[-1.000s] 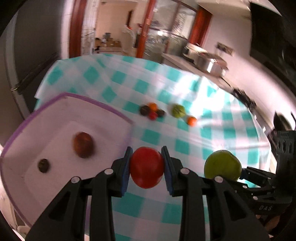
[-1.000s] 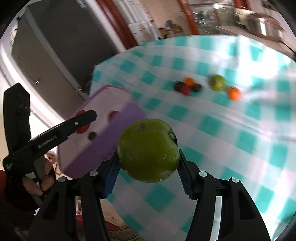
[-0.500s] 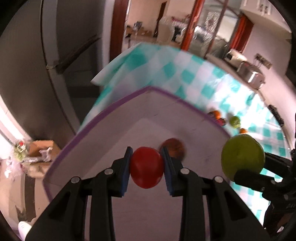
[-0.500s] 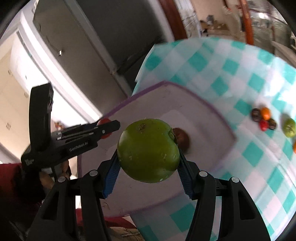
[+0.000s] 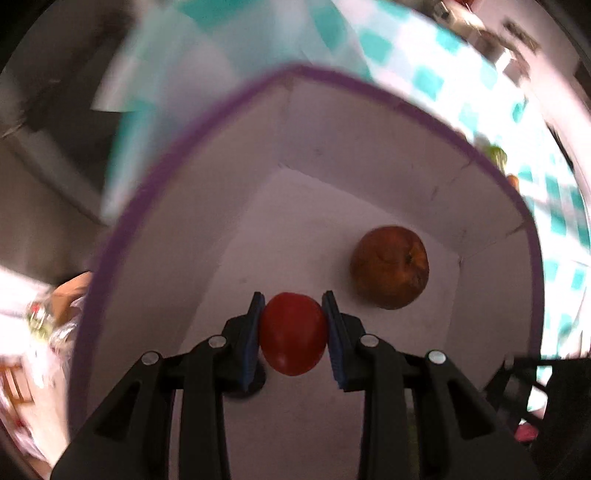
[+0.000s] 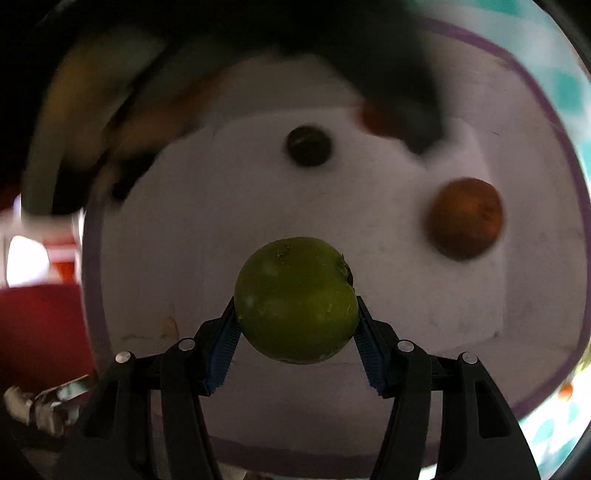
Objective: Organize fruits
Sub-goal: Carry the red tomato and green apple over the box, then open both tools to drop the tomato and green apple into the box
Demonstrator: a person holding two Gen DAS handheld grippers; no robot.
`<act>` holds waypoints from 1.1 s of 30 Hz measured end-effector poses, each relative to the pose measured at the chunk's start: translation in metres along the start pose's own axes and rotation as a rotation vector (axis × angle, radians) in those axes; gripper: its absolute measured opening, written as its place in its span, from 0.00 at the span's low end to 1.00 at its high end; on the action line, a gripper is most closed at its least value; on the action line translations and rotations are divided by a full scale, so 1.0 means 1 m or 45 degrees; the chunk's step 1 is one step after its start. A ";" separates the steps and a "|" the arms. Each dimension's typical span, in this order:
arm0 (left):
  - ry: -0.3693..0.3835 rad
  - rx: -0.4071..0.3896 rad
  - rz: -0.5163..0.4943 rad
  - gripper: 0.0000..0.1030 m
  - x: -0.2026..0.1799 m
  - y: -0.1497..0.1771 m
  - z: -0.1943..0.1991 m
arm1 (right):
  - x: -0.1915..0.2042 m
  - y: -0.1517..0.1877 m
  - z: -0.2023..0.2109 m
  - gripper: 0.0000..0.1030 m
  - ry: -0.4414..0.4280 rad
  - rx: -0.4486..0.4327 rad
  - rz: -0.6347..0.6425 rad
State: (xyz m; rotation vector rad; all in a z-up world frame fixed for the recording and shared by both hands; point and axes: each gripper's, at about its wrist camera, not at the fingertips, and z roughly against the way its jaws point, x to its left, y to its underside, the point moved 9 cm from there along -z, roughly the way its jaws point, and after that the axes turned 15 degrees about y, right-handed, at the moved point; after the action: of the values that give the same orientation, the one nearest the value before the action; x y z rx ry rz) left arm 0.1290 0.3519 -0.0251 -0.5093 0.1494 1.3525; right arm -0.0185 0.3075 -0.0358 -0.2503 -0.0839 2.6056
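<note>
- Two fruits show clearly in our left wrist view: a smooth, glossy red tomato (image 5: 292, 334) pinched between the blue pads of our left gripper (image 5: 293, 338), and a dull brown, wrinkled apple (image 5: 389, 266) lying on the floor of the box (image 5: 177, 236).
- We hold the tomato above the box's white floor, left of the brown apple and apart from it.
- Box walls are white with a purple rim; checked cloth (image 5: 332, 33) lies beyond it.
- From our right wrist view, our right gripper (image 6: 295, 328) clamps a round green apple (image 6: 296, 300), matte, with faint speckles and a dark stem spot.
- It hangs over the same box (image 6: 569, 173), where the brown apple (image 6: 465, 218) sits to the right and a small dark fruit (image 6: 308, 146) lies farther off.
</note>
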 end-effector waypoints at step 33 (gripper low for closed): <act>-0.284 -0.872 -0.155 0.99 -0.231 0.003 0.132 | -0.188 0.192 0.172 0.85 0.255 -0.823 -0.981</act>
State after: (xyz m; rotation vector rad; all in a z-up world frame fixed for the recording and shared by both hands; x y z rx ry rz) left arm 0.0496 0.2031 0.1806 -0.9132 -0.5389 1.3131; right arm 0.0131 0.0450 0.1429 -0.5698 -0.7884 1.7105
